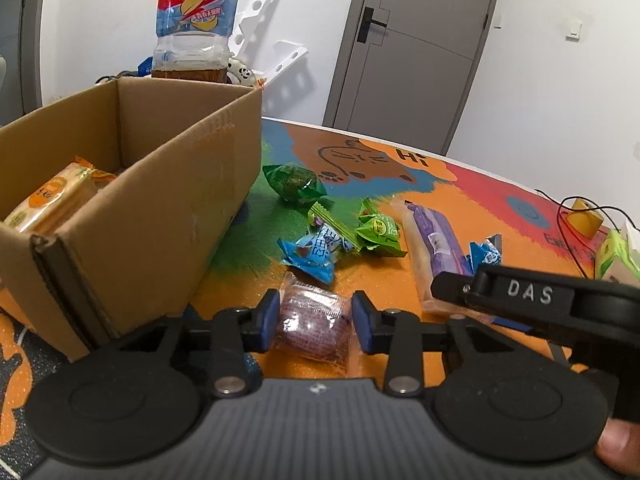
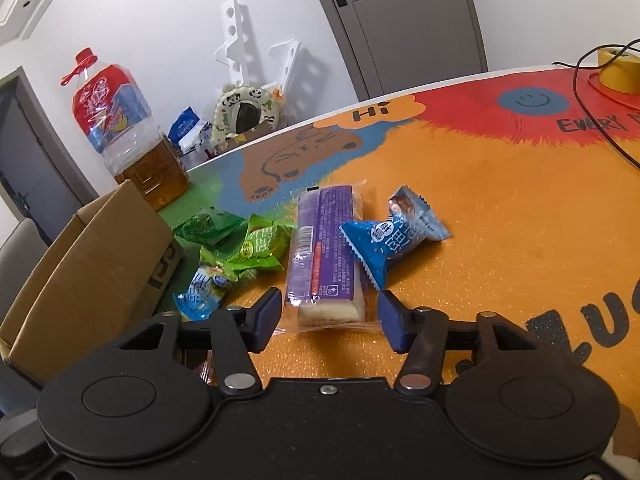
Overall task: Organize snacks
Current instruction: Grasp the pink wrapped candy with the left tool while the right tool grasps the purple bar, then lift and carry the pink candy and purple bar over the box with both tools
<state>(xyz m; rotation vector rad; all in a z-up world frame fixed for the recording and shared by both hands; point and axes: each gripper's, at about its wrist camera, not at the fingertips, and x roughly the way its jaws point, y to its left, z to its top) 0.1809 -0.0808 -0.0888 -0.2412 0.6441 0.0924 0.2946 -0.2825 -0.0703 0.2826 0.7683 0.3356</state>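
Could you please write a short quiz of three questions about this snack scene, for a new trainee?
1. True or false: the cardboard box already holds a yellow snack pack.
2. Which item lies between the jaws of the right gripper? A) the purple bar B) a green candy C) the tea bottle
3. Fill in: the left gripper has its jaws on either side of a ____ wrapped snack.

Key
1. True.
2. A; the jaws stand apart, not touching it.
3. Pink; the pads sit close beside the wrapper, but a firm squeeze cannot be confirmed.
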